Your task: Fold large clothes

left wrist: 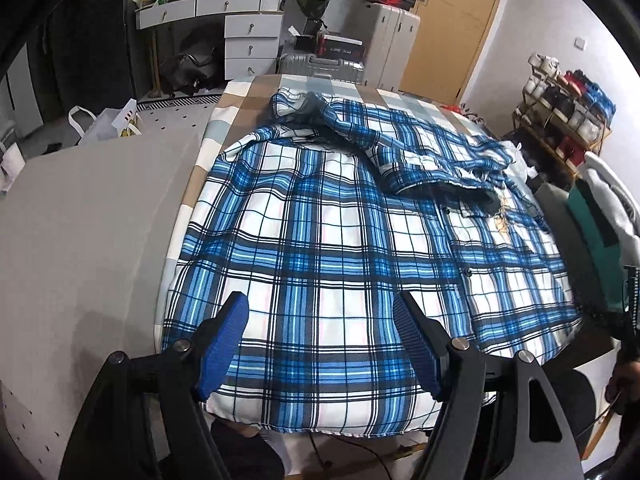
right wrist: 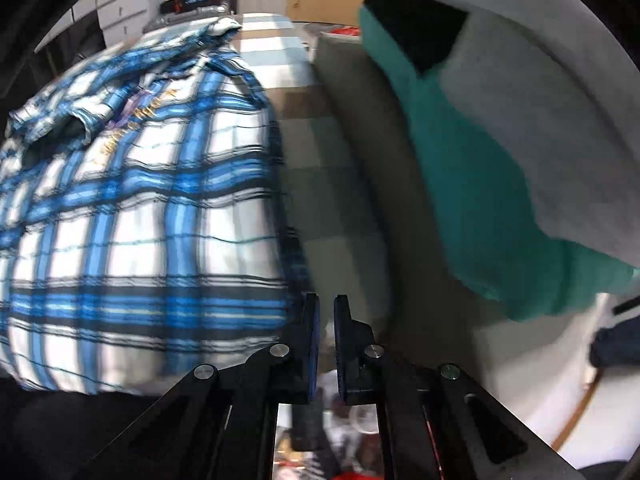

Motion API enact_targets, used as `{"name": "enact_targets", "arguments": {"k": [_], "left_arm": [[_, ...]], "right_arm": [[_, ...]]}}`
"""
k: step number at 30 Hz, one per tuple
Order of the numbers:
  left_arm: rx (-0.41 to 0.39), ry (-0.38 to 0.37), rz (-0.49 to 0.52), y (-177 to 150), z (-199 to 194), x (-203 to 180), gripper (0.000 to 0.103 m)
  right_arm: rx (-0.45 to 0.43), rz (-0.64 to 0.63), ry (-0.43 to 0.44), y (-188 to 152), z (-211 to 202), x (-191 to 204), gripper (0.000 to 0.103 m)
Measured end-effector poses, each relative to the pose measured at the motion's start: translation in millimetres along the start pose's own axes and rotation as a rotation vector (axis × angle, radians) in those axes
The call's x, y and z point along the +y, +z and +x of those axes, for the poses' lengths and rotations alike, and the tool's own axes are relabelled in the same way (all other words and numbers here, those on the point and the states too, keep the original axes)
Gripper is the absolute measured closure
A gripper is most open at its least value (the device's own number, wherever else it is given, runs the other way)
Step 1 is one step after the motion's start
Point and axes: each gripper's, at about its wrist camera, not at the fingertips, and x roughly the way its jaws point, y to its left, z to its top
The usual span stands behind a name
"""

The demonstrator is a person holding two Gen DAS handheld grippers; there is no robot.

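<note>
Bed (left wrist: 240, 92) fills the middle of the room, checked sheet showing only along its left and far sides. Plaid shirt (left wrist: 320, 240) lies spread front-up over most of it, hem toward the camera and hanging a little over the near edge. One sleeve (left wrist: 400, 140) is already crossed over the chest near the collar; the body is otherwise flat and unfolded.

Step in hand, as I read it: early fold, sleeves being brought in, sides next. The right side edge of the shirt (right wrist: 276, 184) runs close by the right gripper, so taking that edge and carrying it toward the middle looks like the likely move. That calls for reopening the jaws, getting a finger under the edge, and a matching pinch on the left so the panel folds straight.

Left gripper (left wrist: 320, 312) hovers over the hem area, jaws spread wide, pads clear of the cloth, nothing held. Right gripper (right wrist: 326, 308) sits just off the shirt's right edge, jaws pressed nearly together with only a thin slit between; no cloth visible between them, though the view is motion-blurred.

Room to move: grey surface (left wrist: 100, 220) left of the bed is bare. On the right, a green and grey garment (right wrist: 460, 160) hangs close by the bed and crowds that side. Clutter beyond: dresser (left wrist: 248, 36), suitcase (left wrist: 320, 65), shoe rack (left wrist: 560, 112), all well away from the working area.
</note>
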Motion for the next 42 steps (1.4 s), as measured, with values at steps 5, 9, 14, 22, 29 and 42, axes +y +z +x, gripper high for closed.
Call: {"name": "enact_targets", "arguments": {"k": [5, 9, 14, 22, 29, 42], "left_arm": [[0.007, 0.009, 0.012, -0.4, 1.5, -0.7, 0.032], [0.017, 0.038, 0.026, -1.3, 4.5, -2.6, 0.032], [0.015, 0.093, 0.025, -2.2, 7.0, 2.7, 0.032], [0.041, 0.284, 0.089, 7.2, -1.5, 35.8, 0.032], [0.138, 0.248, 0.118, -0.1, -5.7, 60.8, 0.032], [0.380, 0.114, 0.033, 10.5, 49.5, 55.2, 0.032]], "right_arm": [[-0.037, 0.012, 0.073, -13.8, -16.0, -1.5, 0.093], [-0.205, 0.012, 0.232, -12.5, -70.9, 11.0, 0.065], [-0.500, -0.004, 0.413, -3.3, -140.6, 47.0, 0.018], [-0.997, 0.018, 0.718, -17.5, -188.3, 113.5, 0.000], [-0.834, -0.043, 0.720, -7.2, -162.5, 140.9, 0.000], [-1.025, -0.035, 0.565, -49.6, -190.3, 118.4, 0.000]]}}
